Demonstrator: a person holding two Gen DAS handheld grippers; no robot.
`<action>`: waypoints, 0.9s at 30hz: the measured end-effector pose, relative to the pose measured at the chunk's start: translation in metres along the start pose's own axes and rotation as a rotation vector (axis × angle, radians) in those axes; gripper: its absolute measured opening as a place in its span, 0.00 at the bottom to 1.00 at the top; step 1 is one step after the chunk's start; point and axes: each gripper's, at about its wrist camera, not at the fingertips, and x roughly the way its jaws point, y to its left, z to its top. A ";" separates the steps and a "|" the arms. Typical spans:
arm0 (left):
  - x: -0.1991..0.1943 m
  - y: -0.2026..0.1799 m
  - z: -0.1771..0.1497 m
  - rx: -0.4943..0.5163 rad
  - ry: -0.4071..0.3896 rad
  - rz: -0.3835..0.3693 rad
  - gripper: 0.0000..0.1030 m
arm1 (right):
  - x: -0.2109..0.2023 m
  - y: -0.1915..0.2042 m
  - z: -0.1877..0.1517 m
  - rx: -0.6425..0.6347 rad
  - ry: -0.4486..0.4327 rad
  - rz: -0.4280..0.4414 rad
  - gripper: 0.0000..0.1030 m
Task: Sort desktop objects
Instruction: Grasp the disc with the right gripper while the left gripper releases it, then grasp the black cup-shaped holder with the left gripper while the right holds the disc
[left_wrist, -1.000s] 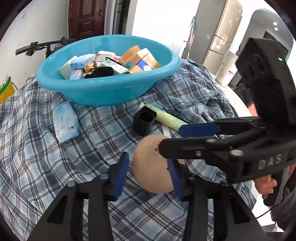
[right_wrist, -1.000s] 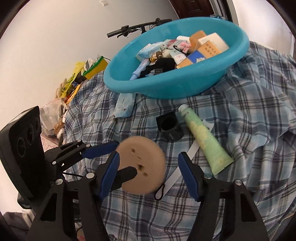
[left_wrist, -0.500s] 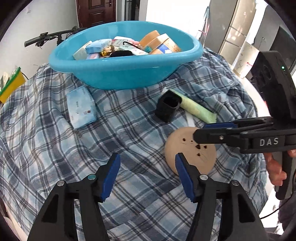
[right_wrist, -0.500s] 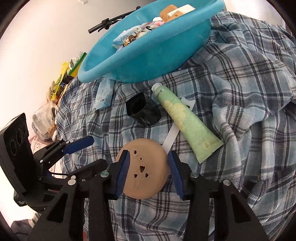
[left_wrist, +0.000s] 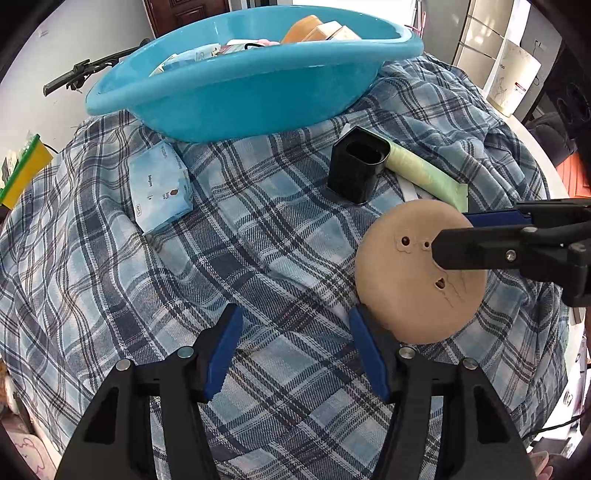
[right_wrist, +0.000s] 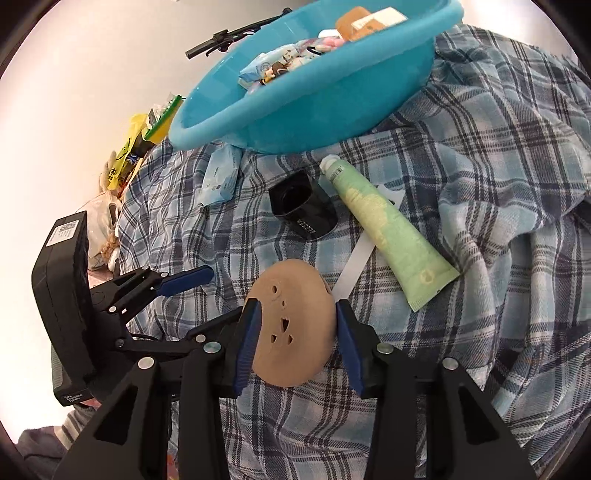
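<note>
A tan round disc with small holes (right_wrist: 291, 325) sits between the blue pads of my right gripper (right_wrist: 295, 325), which is shut on it just above the plaid cloth; it also shows in the left wrist view (left_wrist: 417, 273). My left gripper (left_wrist: 295, 347) is open and empty, just left of the disc. A blue basin (left_wrist: 255, 85) full of small boxes and packets stands at the back. A black square cup (left_wrist: 356, 170), a green tube (right_wrist: 384, 229) and a blue tissue pack (left_wrist: 159, 188) lie on the cloth.
The table is covered by a rumpled blue plaid cloth (left_wrist: 258, 258). A white strip (right_wrist: 360, 258) lies under the tube. A bicycle handlebar (left_wrist: 85, 70) is behind the basin. Yellow and green bags (right_wrist: 140, 147) sit off the left edge.
My left gripper let go of the disc and drew back to the left. My right gripper closed on the disc and lowered it toward the cloth.
</note>
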 end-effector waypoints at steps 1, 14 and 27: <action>0.001 -0.001 0.001 0.000 0.001 0.001 0.62 | -0.004 0.003 0.000 -0.014 -0.014 -0.004 0.33; 0.001 0.002 0.000 -0.031 0.003 -0.016 0.62 | 0.020 0.038 -0.008 -0.168 0.023 -0.028 0.16; -0.031 0.004 0.022 -0.145 -0.160 -0.100 0.84 | -0.044 0.020 -0.007 -0.186 -0.281 -0.424 0.14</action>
